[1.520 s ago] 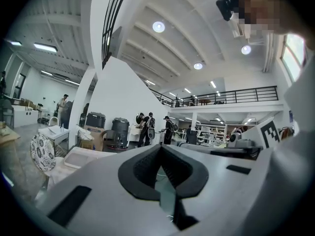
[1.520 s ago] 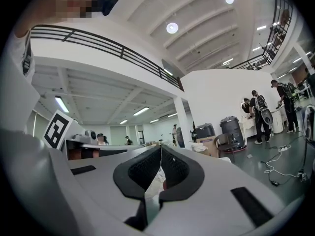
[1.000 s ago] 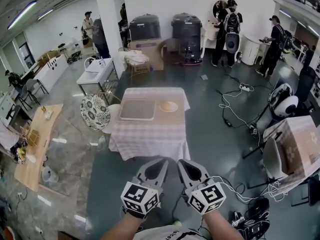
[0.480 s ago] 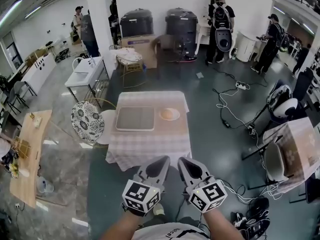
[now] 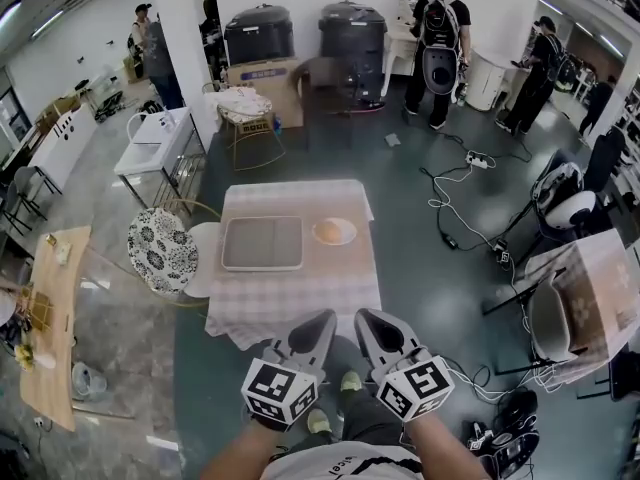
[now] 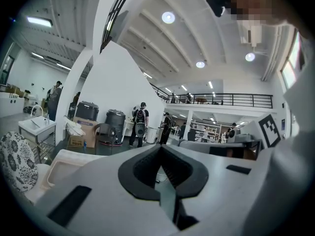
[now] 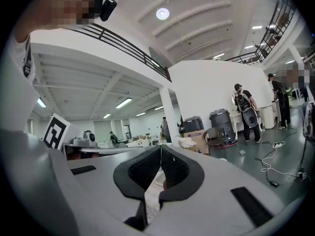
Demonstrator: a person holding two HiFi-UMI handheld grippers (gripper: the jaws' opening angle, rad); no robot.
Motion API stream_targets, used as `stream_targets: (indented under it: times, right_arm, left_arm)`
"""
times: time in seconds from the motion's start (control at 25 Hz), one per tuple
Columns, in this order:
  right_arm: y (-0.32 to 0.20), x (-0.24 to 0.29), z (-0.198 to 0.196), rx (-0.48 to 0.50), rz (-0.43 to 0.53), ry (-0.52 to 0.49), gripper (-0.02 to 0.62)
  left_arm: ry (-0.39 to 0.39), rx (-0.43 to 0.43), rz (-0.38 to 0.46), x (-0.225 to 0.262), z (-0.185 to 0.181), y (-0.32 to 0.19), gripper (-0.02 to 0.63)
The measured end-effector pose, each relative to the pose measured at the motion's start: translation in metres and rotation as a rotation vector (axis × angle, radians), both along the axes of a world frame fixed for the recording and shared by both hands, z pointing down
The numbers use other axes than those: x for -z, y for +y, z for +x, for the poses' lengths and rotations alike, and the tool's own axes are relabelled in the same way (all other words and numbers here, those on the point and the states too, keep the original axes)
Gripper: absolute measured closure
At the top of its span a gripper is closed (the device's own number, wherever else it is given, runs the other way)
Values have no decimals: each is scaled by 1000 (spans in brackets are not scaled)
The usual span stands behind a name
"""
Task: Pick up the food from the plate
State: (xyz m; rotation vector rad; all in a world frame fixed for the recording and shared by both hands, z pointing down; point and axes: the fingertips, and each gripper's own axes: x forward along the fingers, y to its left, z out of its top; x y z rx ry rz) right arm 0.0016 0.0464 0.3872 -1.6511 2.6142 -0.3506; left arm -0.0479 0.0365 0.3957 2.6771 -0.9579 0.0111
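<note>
Grippers closed and empty, the left gripper [image 5: 322,320] and the right gripper [image 5: 366,318] were held side by side just short of a table [image 5: 300,293] draped in a pale checked cloth. Each had its jaws pressed together with nothing between them, as the left gripper view and the right gripper view both showed. The food [image 5: 329,231], a pale orange round, lay on a plate [image 5: 348,236] on the far half of that table, just right of a shallow white tray [image 5: 262,243] and well apart from both grippers. The 2 marker cubes [image 5: 280,393] on the grippers carried black-and-white square patterns but no words. A round chair [image 5: 160,251] with a black-and-white floral print stood against the table's left side. Farther back a cardboard box [image 5: 262,76] bore a blue label whose lettering was too small to read, and 2 dark lidded bins [image 5: 352,30] stood behind and beside it against the white wall. A white sink unit [image 5: 155,138] stood to the left, and several people [image 5: 438,28] stood at the rear right, where a power strip [image 5: 478,160] and loose cables lay on the green floor. Dark print on the wearer's white shirt [image 5: 340,465] was cut off at the frame's lower edge and could not be made out.
</note>
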Motion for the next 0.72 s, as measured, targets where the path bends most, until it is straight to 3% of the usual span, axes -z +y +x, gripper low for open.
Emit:
stream_targets:
  times: [0.72]
  right_arm:
    - [-204,-30,61,156,-42,-14,581]
  left_arm:
    - [-55,155,-2,-17,57,-189,601]
